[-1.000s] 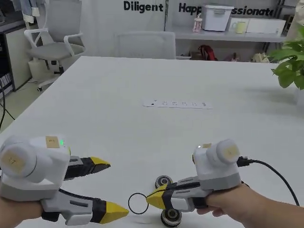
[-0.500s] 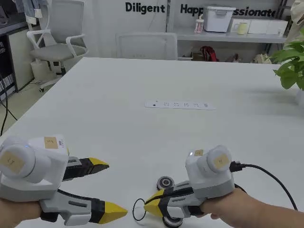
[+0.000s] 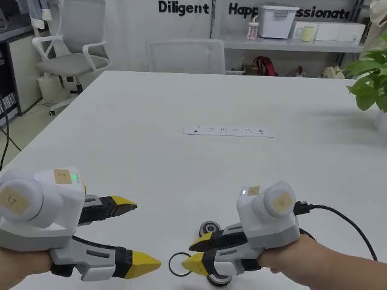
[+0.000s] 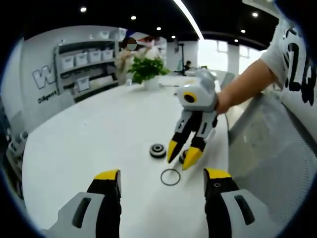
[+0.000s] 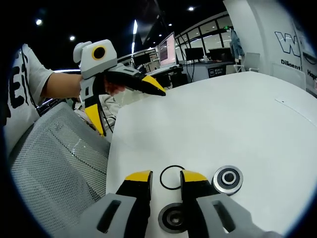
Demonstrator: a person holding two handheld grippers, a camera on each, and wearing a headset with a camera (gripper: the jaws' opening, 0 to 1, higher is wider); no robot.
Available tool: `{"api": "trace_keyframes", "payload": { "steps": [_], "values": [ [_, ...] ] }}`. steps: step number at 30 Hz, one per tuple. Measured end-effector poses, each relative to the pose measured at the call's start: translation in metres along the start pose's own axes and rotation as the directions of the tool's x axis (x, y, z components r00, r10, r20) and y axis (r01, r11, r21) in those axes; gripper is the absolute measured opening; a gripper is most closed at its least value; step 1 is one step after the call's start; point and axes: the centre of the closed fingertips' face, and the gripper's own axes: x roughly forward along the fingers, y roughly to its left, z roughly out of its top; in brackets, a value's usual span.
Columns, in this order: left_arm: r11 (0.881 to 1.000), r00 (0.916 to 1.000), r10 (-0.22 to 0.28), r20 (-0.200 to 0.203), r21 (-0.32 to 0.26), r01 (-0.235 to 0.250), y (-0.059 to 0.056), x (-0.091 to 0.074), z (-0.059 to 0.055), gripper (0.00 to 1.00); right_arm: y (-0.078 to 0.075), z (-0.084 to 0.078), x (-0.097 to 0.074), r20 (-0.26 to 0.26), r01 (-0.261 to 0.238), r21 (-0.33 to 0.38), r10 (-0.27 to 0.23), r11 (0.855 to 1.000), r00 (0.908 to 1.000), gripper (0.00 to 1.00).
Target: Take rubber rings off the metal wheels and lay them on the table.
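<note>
A thin black rubber ring (image 3: 177,264) (image 4: 170,177) (image 5: 172,177) lies flat on the white table, just past the tips of my right gripper (image 3: 195,254) (image 5: 166,177), which is open a little and holds nothing. One metal wheel (image 3: 210,228) (image 4: 157,150) (image 5: 227,178) lies beside that gripper. A second wheel (image 3: 219,279) (image 5: 173,217) sits under it, between its jaws and partly hidden. My left gripper (image 3: 136,234) (image 4: 163,174) hovers to the left, wide open and empty, and faces the ring.
A white power strip (image 3: 227,131) lies mid-table. A cable (image 3: 338,220) trails from the right gripper across the table. A plant (image 3: 369,78) stands at the right edge. Chairs (image 3: 66,54) stand beyond the far end. The table's front edge is close below the wheels.
The right gripper's jaws have parted and it has dropped slightly towards the near edge. The ring now lies loose at its tips. The left gripper has hardly moved.
</note>
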Motion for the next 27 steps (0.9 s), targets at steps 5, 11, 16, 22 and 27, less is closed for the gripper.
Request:
{"api": "trace_keyframes", "payload": {
  "steps": [5,11,16,22,27],
  "values": [
    [1.0,1.0,-0.003,0.004,0.003,0.003,0.0,0.001,0.0,0.69,0.0,0.004,-0.004,0.015,0.001,-0.004,-0.001,1.0,0.9999,0.22],
    [1.0,0.9999,-0.002,0.011,0.003,0.002,0.002,0.002,0.003,0.69,0.0,0.011,-0.01,0.039,0.001,0.002,-0.001,1.0,0.9992,0.25],
    [1.0,0.9999,-0.007,0.012,0.015,0.007,0.0,0.004,0.006,0.69,0.002,0.015,-0.016,0.057,0.001,0.004,-0.001,1.0,0.9984,0.27],
    [1.0,0.9997,-0.014,0.021,0.017,0.013,0.0,0.007,0.01,0.68,-0.001,0.018,-0.024,0.072,0.007,0.005,-0.007,1.0,0.9974,0.28],
    [1.0,0.9996,-0.016,0.023,0.017,0.015,0.0,0.008,0.012,0.68,-0.004,0.022,-0.033,0.093,0.016,0.009,-0.017,1.0,0.9956,0.3]
  ]
}}
